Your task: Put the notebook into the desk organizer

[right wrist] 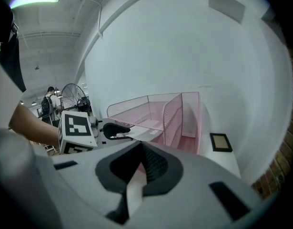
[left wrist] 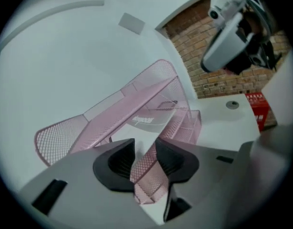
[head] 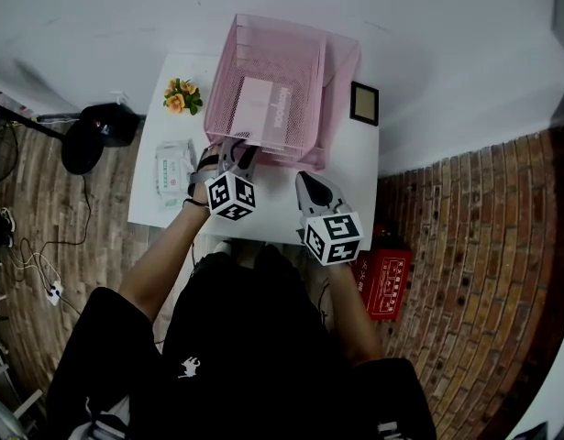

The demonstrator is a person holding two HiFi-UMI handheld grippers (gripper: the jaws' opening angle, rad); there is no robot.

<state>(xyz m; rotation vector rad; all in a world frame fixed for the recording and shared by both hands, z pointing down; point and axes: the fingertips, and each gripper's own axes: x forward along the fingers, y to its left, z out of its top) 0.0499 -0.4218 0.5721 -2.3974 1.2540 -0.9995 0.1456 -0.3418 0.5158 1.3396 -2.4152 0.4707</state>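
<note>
Where the white wall meets the floor, a narrow white surface (head: 350, 168) stands with wood planks to its left and brick paving to its right. A pink mesh desk organizer (head: 341, 90) takes up most of its far half, up against the wall. On the brick floor just beside the near right corner of the surface sits a red crate (head: 384, 278). The notebook (head: 263, 108), pale pink with a line of print along one edge, lies flat inside the organizer on its mesh bottom, its near edge close to the front wall.

The left gripper (head: 238, 157) is at the organizer's front rim. In the left gripper view its dark fingers (left wrist: 115, 163) stand apart, with a strip of the pink mesh wall (left wrist: 148, 173) passing between them; they do not clamp it. The notebook's printed edge (left wrist: 145, 120) shows beyond them, inside the basket. The right gripper (head: 306, 183) hovers over bare surface, nearer the person and just right of the left one, clear of the organizer. Its fingers (right wrist: 156, 166) are closed tip to tip, with nothing between them.

A packet of wipes (head: 174, 168) lies flat near the left edge of the surface, beside the left gripper. A small dark picture frame (head: 364, 103) lies to the right of the organizer, near the wall. A little bunch of orange flowers (head: 181, 96) sits at the far left corner, just beside the organizer's left wall.
</note>
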